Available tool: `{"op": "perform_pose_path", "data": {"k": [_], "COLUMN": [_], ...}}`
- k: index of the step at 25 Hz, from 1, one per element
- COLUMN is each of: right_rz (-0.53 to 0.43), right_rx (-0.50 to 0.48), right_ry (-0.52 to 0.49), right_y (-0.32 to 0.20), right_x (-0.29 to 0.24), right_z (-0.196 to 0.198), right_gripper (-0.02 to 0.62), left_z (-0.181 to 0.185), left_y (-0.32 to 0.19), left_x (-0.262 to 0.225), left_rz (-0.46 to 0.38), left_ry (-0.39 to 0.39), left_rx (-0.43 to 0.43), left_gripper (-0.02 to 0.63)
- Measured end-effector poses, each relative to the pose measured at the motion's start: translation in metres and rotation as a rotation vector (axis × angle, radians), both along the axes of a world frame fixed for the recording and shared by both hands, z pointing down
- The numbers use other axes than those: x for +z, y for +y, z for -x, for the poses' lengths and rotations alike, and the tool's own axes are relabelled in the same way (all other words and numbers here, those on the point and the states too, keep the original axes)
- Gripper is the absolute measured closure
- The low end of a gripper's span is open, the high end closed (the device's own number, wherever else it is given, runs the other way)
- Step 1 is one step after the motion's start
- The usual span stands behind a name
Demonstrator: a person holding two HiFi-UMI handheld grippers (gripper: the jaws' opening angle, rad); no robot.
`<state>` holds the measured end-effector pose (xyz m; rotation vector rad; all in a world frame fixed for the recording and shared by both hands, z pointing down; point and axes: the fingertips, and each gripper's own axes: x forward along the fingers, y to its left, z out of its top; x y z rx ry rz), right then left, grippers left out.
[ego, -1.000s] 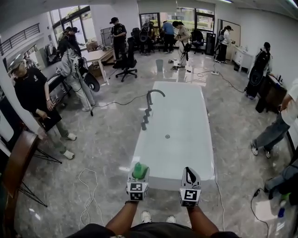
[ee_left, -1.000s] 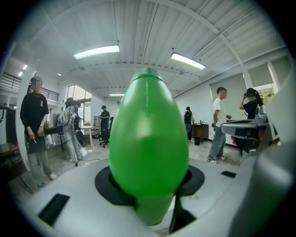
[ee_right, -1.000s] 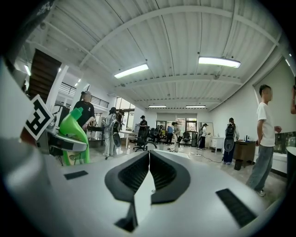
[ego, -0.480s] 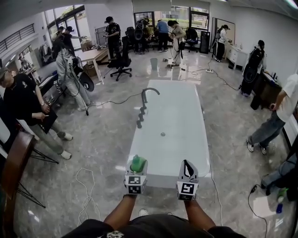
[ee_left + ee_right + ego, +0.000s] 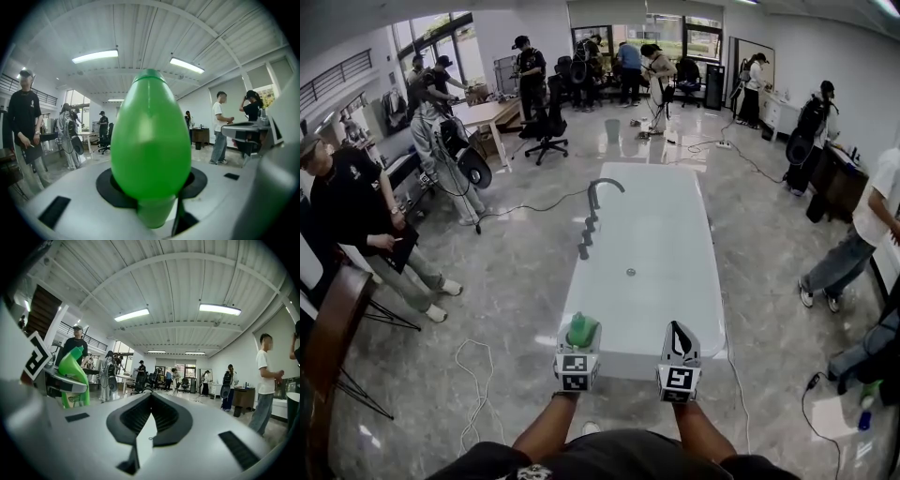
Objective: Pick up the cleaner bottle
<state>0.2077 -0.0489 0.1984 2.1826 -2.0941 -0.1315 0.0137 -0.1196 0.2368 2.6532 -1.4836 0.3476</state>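
The cleaner bottle [image 5: 580, 330] is green with an egg-shaped body. My left gripper [image 5: 579, 341] is shut on it and holds it over the near end of the white bathtub [image 5: 661, 234]. In the left gripper view the bottle [image 5: 150, 140] fills the middle, with the black pads on either side of its lower part. My right gripper [image 5: 681, 343] sits level beside it on the right, shut with nothing in it. In the right gripper view its black jaws [image 5: 150, 416] meet at the tip, and the bottle [image 5: 72, 376] shows at the left.
A curved faucet [image 5: 602, 192] and knobs stand on the tub's left rim, and a drain [image 5: 631, 273] lies in its floor. A cable [image 5: 478, 394] loops on the floor at the left. Several people stand around the room, and a brown chair [image 5: 333, 337] is at the far left.
Both grippers and the bottle stay where they were over the tub's near end. Only the head view shifted a little and people in the background moved.
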Motion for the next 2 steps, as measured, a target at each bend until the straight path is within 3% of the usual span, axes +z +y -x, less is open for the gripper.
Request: {"op": "perform_pose_path", "data": {"k": [2], "right_rz": [0.002], "right_rx": [0.002], "right_ry": [0.004], "right_y": [0.0019], "right_x": [-0.0023], "right_z": [-0.0002], "right_gripper": [0.578], "left_z": [0.0005], "left_y": [0.0013], "left_x": [-0.0029], "left_rz": [0.003], "left_ry": [0.000], "left_rx": [-0.002], "left_gripper": [0.420]}}
